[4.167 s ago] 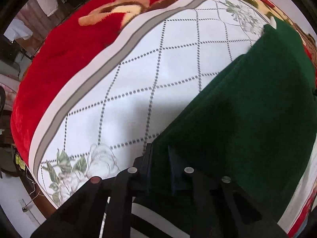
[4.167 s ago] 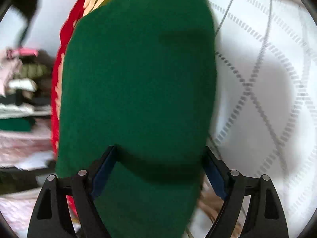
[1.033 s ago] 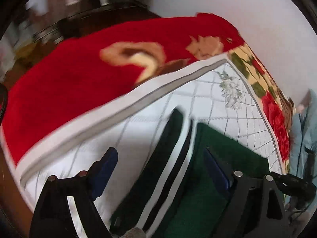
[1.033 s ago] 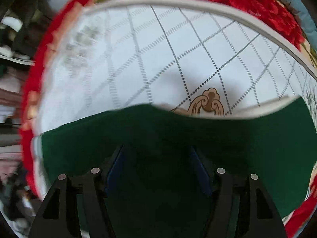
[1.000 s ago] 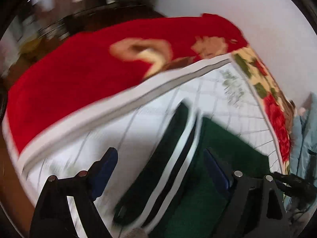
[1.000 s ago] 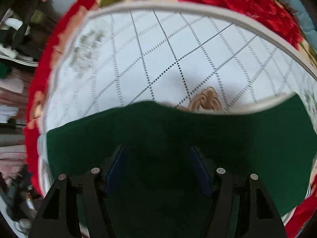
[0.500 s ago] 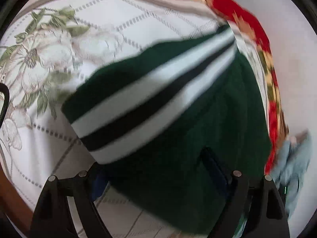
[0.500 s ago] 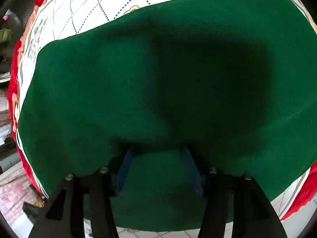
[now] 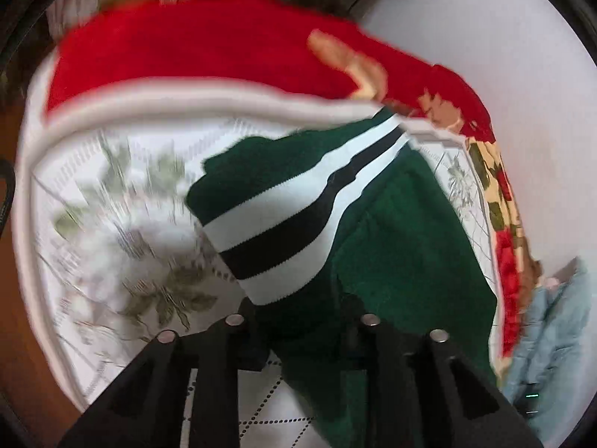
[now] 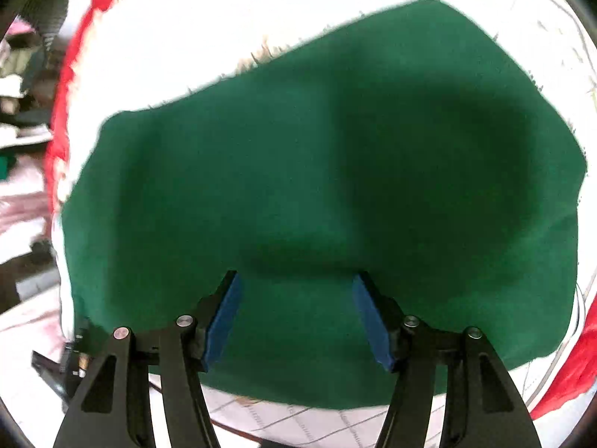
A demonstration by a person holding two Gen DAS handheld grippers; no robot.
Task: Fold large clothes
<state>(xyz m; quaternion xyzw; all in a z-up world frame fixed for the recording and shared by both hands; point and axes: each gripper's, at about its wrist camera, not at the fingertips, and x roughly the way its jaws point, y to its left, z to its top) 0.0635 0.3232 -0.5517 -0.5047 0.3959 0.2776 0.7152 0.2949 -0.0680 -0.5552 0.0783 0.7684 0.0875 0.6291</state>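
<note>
Left wrist view: my left gripper point(image 9: 302, 321) has its fingers closed in on a fold of the green garment point(image 9: 403, 246), though cloth hides the fingertips, so the pinch itself is hard to confirm. The striped cuff point(image 9: 298, 216) runs from centre toward 1 o'clock over the white floral bedsheet point(image 9: 123, 246), blurred at 9 o'clock. A red blanket point(image 9: 209, 44) fills 12 o'clock.

Right wrist view: my right gripper point(image 10: 296, 313) stands spread wide, blue pads point(image 10: 224, 317) bare, holding nothing. The garment lies flat on the bed beneath, its near edge cut off behind my fingers.
</note>
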